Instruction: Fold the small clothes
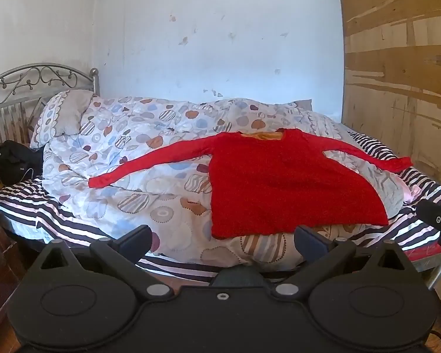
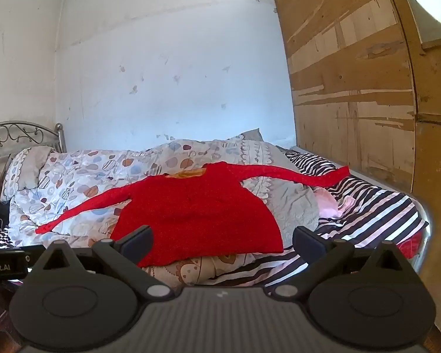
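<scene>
- Left wrist view: the red sweater (image 1: 294,182) lies flat on the patterned duvet (image 1: 126,153), ahead of the left gripper (image 1: 223,239) and shifted toward its right finger. The fingers are spread wide with nothing between them. The hem is the edge nearest the fingers and the neck points away at the wall, so the body's long axis runs straight away from the camera (sleeves stick out sideways, crossing it). The sleeve left of the sweater body has open duvet all around it.
- Right wrist view: the right gripper (image 2: 222,239) is also released and empty, and the sweater's hem sits just past the fingers, mostly toward the left one. The sleeve right of the body runs out over the striped sheet (image 2: 367,214) to near the wooden board (image 2: 352,103), so room is tighter there. I'd say each hand is about equally near its own hem corner.
</scene>
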A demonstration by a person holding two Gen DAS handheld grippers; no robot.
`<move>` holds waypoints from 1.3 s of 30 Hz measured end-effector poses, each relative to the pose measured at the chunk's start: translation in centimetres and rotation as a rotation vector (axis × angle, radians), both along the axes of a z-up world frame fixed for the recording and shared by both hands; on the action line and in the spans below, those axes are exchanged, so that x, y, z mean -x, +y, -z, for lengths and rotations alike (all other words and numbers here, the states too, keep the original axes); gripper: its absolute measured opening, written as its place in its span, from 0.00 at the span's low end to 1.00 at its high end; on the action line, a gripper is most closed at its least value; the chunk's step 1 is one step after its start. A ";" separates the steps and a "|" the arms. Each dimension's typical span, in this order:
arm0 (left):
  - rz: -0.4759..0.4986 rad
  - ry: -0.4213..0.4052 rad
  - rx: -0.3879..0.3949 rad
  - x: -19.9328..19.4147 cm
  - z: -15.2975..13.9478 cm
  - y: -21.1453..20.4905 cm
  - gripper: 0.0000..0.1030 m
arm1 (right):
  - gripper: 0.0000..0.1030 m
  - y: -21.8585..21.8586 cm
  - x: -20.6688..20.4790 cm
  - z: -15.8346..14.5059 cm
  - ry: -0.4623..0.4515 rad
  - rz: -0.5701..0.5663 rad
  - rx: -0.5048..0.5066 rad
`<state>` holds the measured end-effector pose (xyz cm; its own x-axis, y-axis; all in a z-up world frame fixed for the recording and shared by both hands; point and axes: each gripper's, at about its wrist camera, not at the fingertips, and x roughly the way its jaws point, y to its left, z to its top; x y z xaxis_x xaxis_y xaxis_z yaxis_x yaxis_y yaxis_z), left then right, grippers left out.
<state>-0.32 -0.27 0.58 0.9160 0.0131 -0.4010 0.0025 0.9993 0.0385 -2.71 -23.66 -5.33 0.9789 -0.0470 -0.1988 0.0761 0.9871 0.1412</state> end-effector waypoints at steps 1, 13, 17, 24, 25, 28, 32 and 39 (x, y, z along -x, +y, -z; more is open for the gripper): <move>0.000 -0.001 0.000 0.0 0.0 0.0 0.99 | 1.00 0.0 0.0 0.0 -0.001 0.001 0.000; 0.001 -0.006 -0.003 0.1 -0.2 -0.1 0.99 | 1.00 -0.1 0.0 -0.1 -0.006 0.003 0.002; 0.001 -0.006 -0.002 0.1 -0.1 -0.1 0.99 | 1.00 -0.1 0.1 -0.1 -0.006 0.003 0.001; 0.003 -0.005 -0.002 0.1 -0.1 -0.1 0.99 | 1.00 -0.1 0.1 -0.1 -0.007 0.002 0.001; 0.003 -0.004 -0.002 0.1 -0.1 -0.1 0.99 | 1.00 -0.1 0.1 -0.1 -0.007 0.002 0.001; 0.002 -0.005 -0.003 0.1 -0.1 -0.2 0.99 | 1.00 -0.1 0.1 -0.1 -0.007 0.002 0.002; 0.001 -0.005 -0.003 0.1 -0.1 -0.2 0.99 | 1.00 -0.1 0.2 -0.1 -0.007 0.002 0.002; 0.002 -0.005 -0.003 0.1 -0.1 -0.2 0.99 | 1.00 -0.1 0.2 -0.1 -0.008 0.002 0.002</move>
<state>-0.43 -0.51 0.69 0.9179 0.0128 -0.3966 0.0041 0.9991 0.0417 -2.87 -23.79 -5.24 0.9804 -0.0489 -0.1911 0.0766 0.9872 0.1400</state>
